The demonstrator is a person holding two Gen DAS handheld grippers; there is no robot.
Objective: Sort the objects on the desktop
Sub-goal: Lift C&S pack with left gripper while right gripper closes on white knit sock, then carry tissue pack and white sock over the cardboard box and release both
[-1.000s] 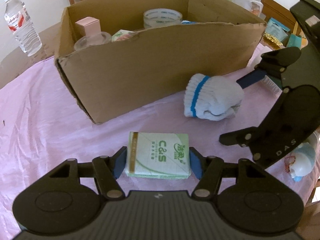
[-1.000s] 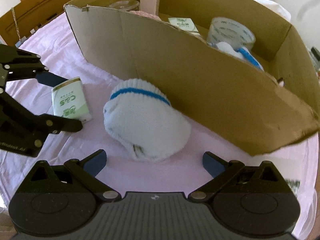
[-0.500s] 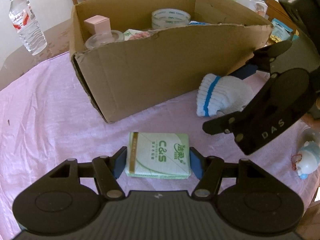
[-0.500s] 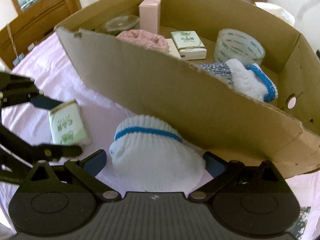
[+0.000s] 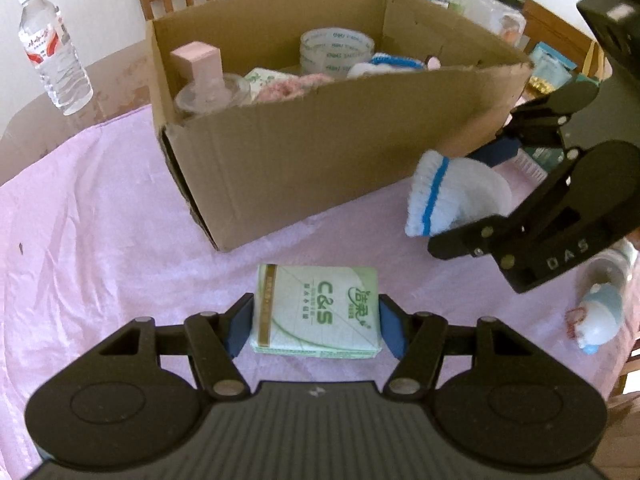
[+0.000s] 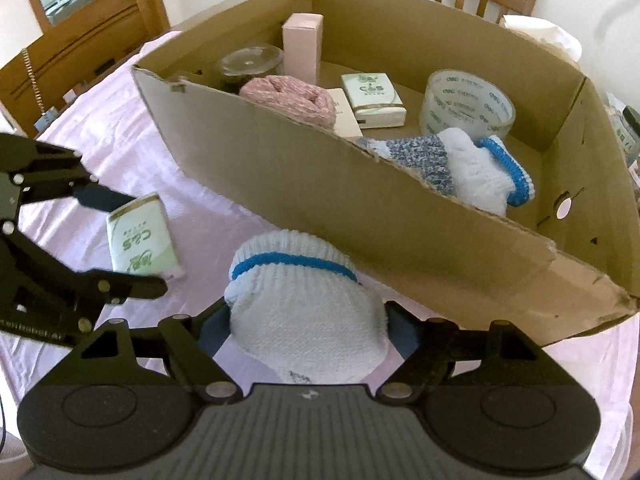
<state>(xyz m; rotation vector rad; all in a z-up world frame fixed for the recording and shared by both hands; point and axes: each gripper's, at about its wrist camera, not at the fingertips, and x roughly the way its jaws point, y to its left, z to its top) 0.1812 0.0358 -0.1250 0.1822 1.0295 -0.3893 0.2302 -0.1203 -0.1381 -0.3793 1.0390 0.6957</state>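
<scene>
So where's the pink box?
The pink box stands upright inside the cardboard box, at the far left end in the right wrist view, beside a clear round container.

Both tools are matte black linkages: left tool (image 5: 316,322) with blue pads and silver rivets, right tool (image 6: 308,326) lettered "DAS".

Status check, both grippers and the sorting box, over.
Left gripper shut on green tissue pack. Right gripper closing around white blue-striped knit glove. Open cardboard box just ahead; near wall in the way.
</scene>
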